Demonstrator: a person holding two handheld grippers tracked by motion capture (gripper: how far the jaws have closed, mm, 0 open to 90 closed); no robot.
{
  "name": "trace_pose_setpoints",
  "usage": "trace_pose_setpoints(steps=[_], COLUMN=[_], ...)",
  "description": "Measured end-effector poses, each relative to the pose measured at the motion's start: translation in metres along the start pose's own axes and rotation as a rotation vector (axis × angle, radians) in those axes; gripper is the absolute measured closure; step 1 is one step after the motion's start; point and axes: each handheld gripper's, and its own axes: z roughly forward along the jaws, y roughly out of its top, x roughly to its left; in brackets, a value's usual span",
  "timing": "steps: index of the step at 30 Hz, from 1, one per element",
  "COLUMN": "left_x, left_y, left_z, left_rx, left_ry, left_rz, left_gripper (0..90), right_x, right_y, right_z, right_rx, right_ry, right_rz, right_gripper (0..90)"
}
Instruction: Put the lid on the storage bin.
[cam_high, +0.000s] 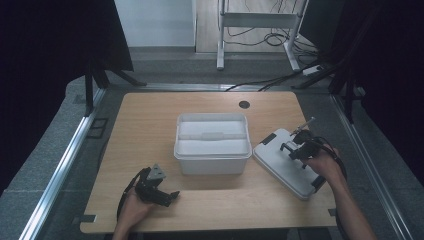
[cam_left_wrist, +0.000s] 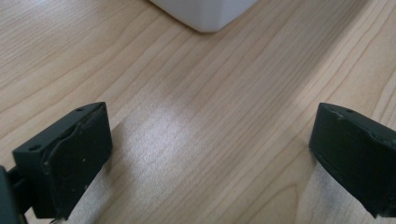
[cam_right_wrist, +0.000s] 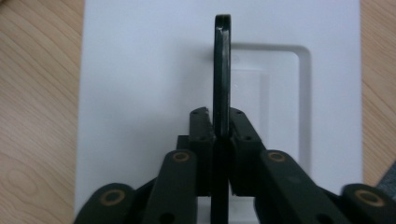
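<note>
Black jaws of the right gripper (cam_right_wrist: 221, 116) fill the foreground of the right gripper view, clenched on the dark handle (cam_right_wrist: 222, 70) of a white lid (cam_right_wrist: 140, 93), the thin handle standing on edge between the two pads and reaching past their tips over a shallow rectangular recess in the lid's top. From the high view, that lid (cam_high: 285, 165) lies flat on the wooden table (cam_high: 150, 125), turned at an angle, just to the right of a white storage bin (cam_high: 212, 145) and apart from it, with dark clips at its two short ends. The right gripper (cam_high: 295, 147) sits over the lid's upper part, the person's right hand (cam_high: 322, 165) behind it and a cable looping near the wrist. The bin stands open near the table's middle, a white tray insert visible inside it. Down at the near left of the table, the left gripper (cam_high: 167, 197) rests low over bare wood in the person's left hand (cam_high: 134, 207), a grey three-cornered plate on top. Seen along its own view, the left gripper (cam_left_wrist: 210, 154) has its jaws spread wide with nothing between them but wood grain, and a rounded corner of the bin (cam_left_wrist: 205, 14) lies ahead, well apart
</note>
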Motion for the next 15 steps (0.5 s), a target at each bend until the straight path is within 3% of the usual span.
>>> trace_pose_setpoints(steps=[3,7,15], left_x=[0.0,0.0,0.0], left_y=[0.0,0.0,0.0], left_z=[0.0,0.0,0.0], left_rx=[0.001,0.001,0.001], left_ry=[0.001,0.001,0.002], left_rz=[-0.001,-0.002,-0.002], left_gripper=[0.0,0.0,0.0], right_x=[-0.003,-0.007,-0.004], right_y=[0.001,0.0,0.006], right_z=[-0.002,-0.009,-0.053], right_rx=[0.021,0.009,-0.071], right_ry=[0.001,0.025,0.078], right_rz=[-0.006,-0.045,-0.156], right_gripper=[83.6,83.7,83.7])
